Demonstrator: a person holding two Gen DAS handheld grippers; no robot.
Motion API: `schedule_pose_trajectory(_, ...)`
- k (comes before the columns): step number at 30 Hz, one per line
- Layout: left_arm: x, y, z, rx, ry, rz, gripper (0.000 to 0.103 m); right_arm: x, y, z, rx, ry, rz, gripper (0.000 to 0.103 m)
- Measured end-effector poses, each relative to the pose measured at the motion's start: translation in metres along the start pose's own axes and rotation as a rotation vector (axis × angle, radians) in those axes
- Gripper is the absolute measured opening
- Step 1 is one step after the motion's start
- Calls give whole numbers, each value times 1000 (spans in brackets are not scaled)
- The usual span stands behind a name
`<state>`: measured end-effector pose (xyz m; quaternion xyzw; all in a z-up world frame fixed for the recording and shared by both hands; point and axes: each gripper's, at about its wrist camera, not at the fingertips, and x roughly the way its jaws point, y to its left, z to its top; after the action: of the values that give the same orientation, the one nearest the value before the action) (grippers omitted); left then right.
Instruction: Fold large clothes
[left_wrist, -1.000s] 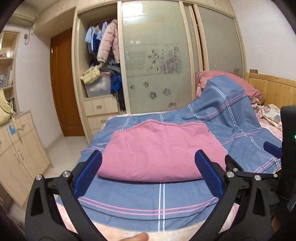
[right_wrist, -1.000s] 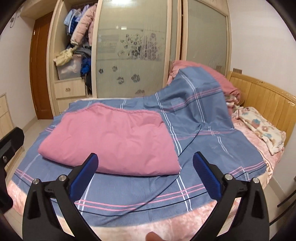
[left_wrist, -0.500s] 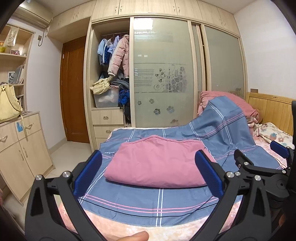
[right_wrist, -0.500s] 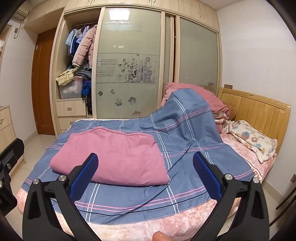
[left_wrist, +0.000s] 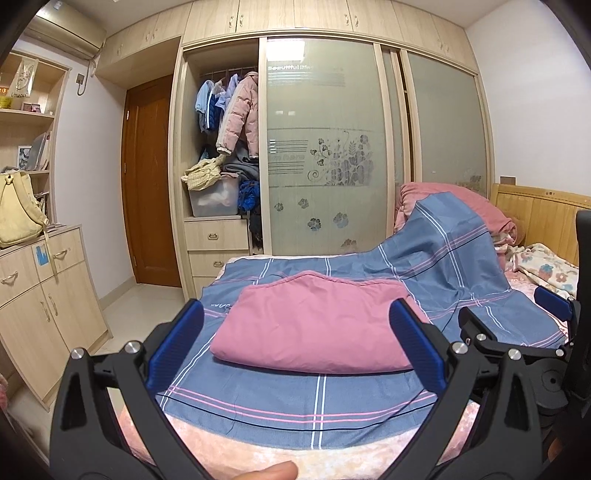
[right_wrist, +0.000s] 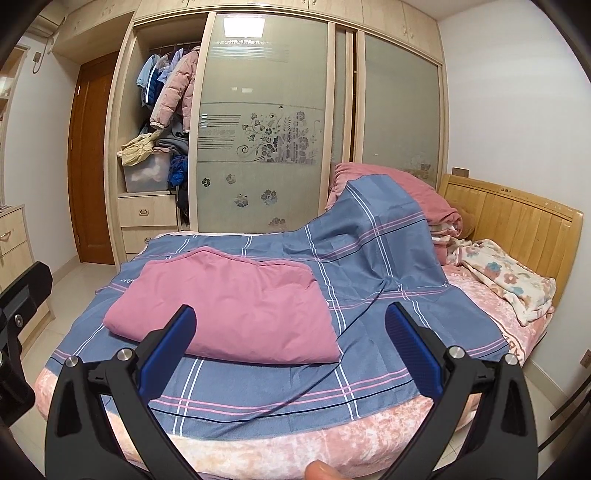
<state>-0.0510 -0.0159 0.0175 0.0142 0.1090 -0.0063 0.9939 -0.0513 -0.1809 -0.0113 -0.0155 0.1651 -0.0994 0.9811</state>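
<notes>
A pink folded garment (left_wrist: 314, 325) lies flat on the blue checked sheet (left_wrist: 295, 398) that covers the bed; it also shows in the right wrist view (right_wrist: 236, 310) on that sheet (right_wrist: 369, 325). My left gripper (left_wrist: 295, 336) is open and empty, held back from the bed's near edge, level with the garment. My right gripper (right_wrist: 288, 343) is open and empty, also back from the bed and to the right of the left one. The right gripper's body shows at the right edge of the left wrist view (left_wrist: 554, 321).
A wardrobe (left_wrist: 325, 147) with frosted sliding doors and an open section of hanging clothes stands behind the bed. A wooden door (left_wrist: 147, 177) and low cabinets (left_wrist: 40, 306) are on the left. A wooden headboard (right_wrist: 517, 229), a pink quilt (right_wrist: 424, 199) and a floral blanket (right_wrist: 509, 277) are at right.
Both grippers have pulled back and up from the bed, so the garment looks smaller and more of the room shows. Both stayed open. The garment has not moved.
</notes>
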Motion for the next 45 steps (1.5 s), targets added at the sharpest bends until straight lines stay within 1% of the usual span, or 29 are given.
schedule_pose_trajectory(27, 3, -2, -2, 8, 16, -8, 101, 3, 9, -6, -7, 19, 16, 102)
schedule_pose_trajectory(45, 5, -3, -4, 17, 25, -19, 101, 5, 8, -9, -6, 30, 22, 102)
